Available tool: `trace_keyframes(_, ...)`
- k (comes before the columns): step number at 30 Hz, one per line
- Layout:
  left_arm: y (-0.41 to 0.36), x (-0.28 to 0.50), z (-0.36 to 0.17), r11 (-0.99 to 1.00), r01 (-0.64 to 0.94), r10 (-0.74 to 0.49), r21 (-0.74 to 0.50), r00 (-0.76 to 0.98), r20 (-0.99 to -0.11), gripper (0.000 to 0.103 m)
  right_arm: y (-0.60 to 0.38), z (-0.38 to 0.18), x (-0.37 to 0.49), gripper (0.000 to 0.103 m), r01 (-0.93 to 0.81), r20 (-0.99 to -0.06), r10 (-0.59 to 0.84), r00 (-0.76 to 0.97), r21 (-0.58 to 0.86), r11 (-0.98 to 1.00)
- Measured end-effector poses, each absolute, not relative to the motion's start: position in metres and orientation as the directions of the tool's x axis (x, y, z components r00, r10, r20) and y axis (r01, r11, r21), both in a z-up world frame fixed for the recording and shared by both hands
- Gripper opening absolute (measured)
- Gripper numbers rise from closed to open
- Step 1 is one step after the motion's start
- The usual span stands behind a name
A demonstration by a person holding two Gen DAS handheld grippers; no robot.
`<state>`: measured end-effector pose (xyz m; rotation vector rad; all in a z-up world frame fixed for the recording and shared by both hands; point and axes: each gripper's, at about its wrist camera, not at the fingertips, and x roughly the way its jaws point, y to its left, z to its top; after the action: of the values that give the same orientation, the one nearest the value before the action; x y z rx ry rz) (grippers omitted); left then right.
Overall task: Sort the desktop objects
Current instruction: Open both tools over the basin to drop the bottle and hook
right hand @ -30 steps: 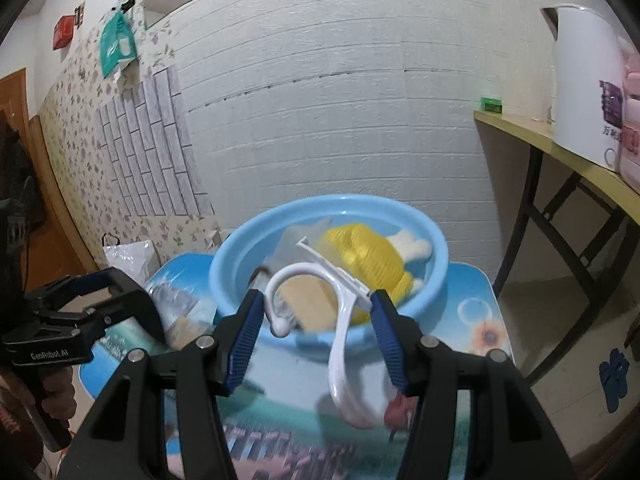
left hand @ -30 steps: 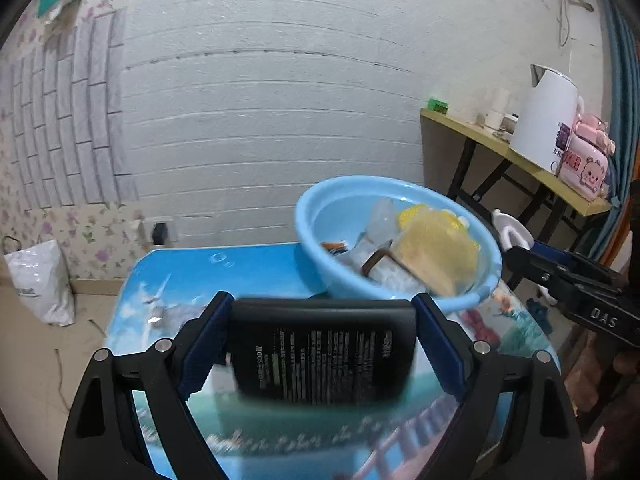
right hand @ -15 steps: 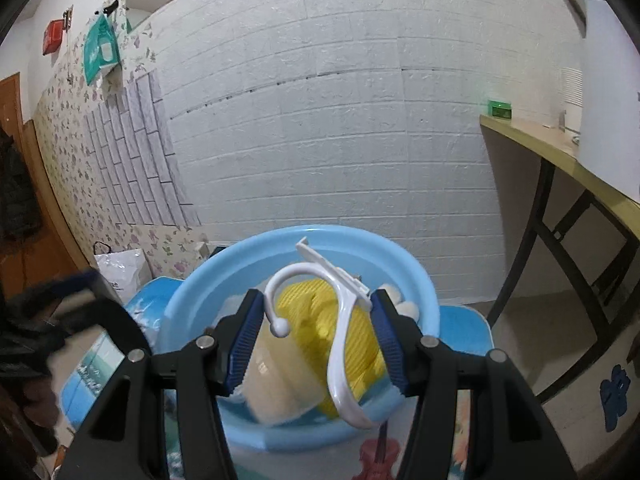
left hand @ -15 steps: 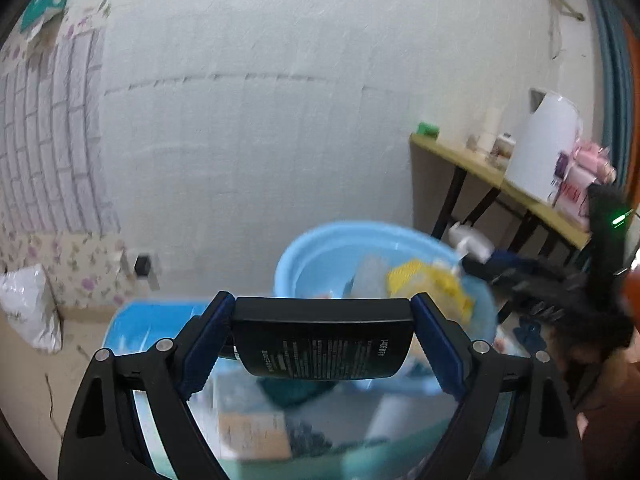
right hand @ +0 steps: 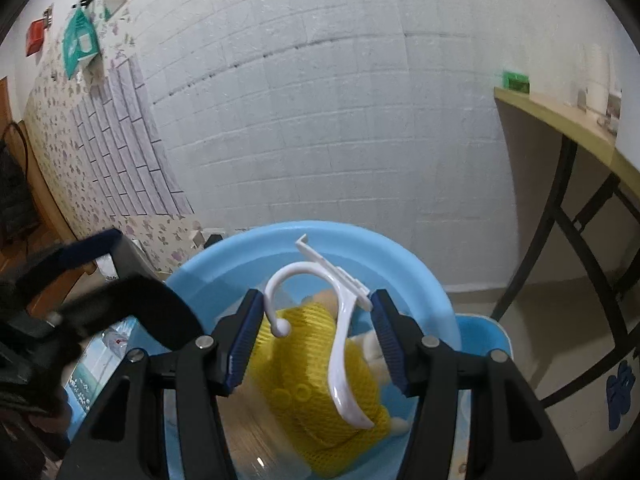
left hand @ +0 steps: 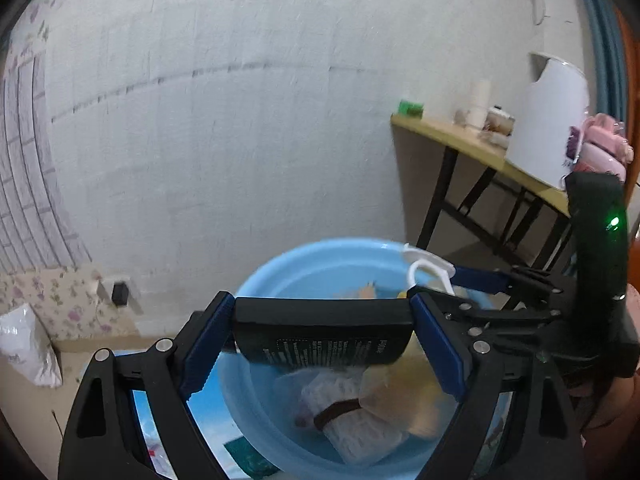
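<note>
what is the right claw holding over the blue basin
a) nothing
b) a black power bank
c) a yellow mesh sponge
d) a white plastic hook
d: the right claw has the white plastic hook between its blue pads, above the blue basin; the yellow mesh item lies in the basin below.
</note>
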<state>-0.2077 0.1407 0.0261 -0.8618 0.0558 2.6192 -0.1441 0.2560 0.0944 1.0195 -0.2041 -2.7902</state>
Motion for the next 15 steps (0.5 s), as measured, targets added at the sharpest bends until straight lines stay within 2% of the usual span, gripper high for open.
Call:
trace_keyframes(2,0.138,-0.210,0.022,-0.927,-0.361,0.349,-0.102,-0.730,-0.588,0.089,0.254,0.091,-0.146,0.072,0.113,-0.638,-0.206,-0.742,0.184,-0.976)
trace_keyframes(3,0.138,-0.211,0.021,-0.930,-0.355,0.342,-0.100,-0.730,-0.592,0.089,0.252,0.090,-0.146,0.073,0.118,-0.643,-0.206,-0.737,0.177,-0.977)
trace_keyframes(15,0.104,-0.175,0.016,-0.949,-0.313,0.277,-0.041,-0.761,-0.586,0.090,0.245,0.094,-0.109,0.074,0.097,-0.610,-0.189,-0.770,0.181,-0.979)
